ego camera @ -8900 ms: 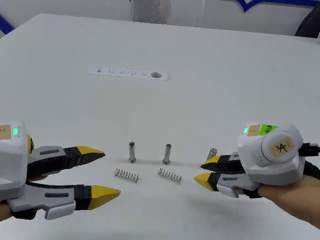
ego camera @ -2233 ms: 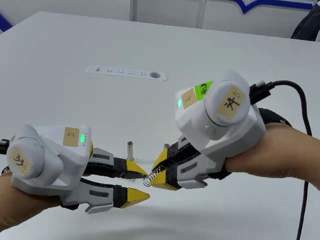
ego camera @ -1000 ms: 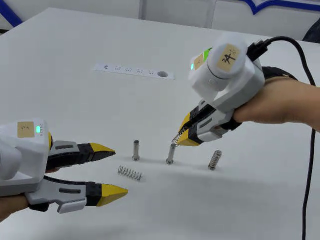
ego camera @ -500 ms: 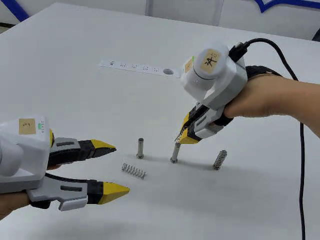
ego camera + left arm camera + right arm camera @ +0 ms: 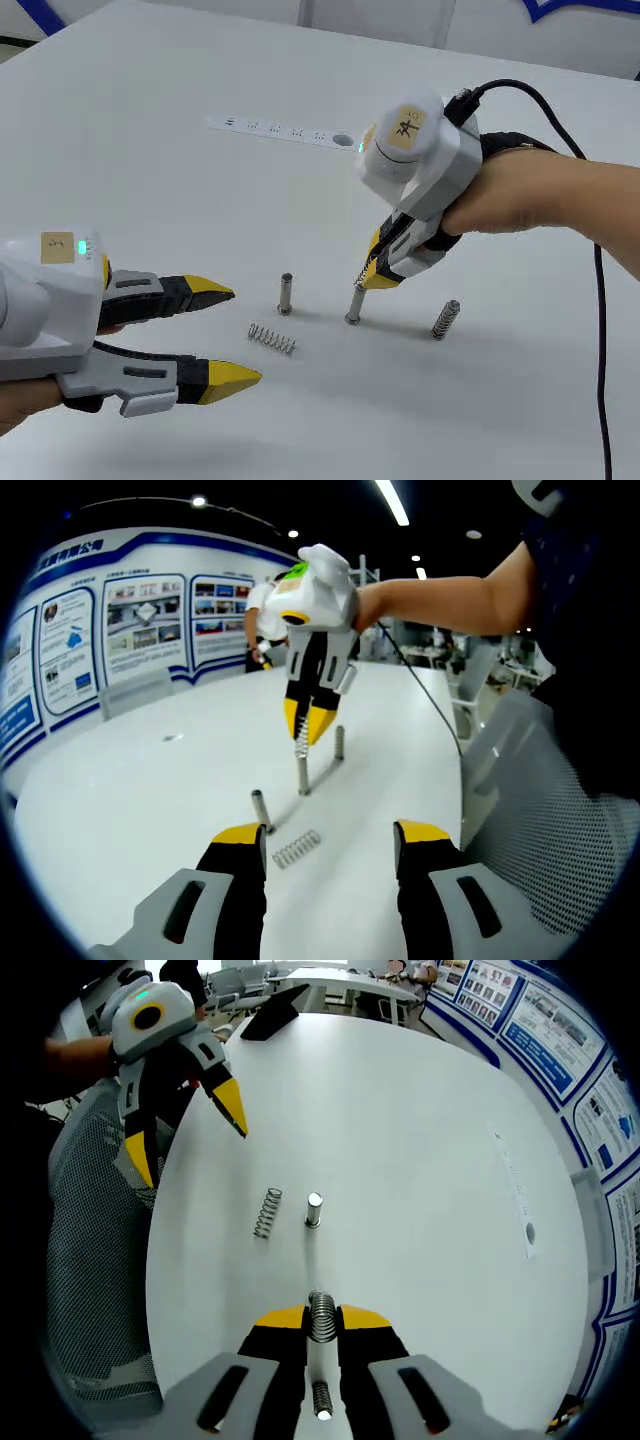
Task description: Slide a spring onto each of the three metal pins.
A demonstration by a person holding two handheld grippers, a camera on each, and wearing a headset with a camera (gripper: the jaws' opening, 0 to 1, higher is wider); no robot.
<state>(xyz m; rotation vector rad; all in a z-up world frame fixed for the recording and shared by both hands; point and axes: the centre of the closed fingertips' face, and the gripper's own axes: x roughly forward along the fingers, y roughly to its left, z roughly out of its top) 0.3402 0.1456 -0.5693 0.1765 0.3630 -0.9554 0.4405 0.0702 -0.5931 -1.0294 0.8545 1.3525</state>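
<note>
The right gripper (image 5: 372, 278), jaws pinching a small coiled steel spring (image 5: 362, 273), has brought it over the middle upright metal pin (image 5: 355, 303) on the white surface (image 5: 150, 150), seemingly just touching its top, so threading looks imminent; the left gripper (image 5: 225, 335) hangs back, jaws apart.

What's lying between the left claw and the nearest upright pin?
A loose spring, flat on the table; the left gripper view shows it just ahead of the left gripper.

An office-like showroom: blue-framed information posters (image 5: 140, 620) line the wall, and a grey mesh chair (image 5: 92, 1260) stands beside the wide white table (image 5: 150, 120).
</note>
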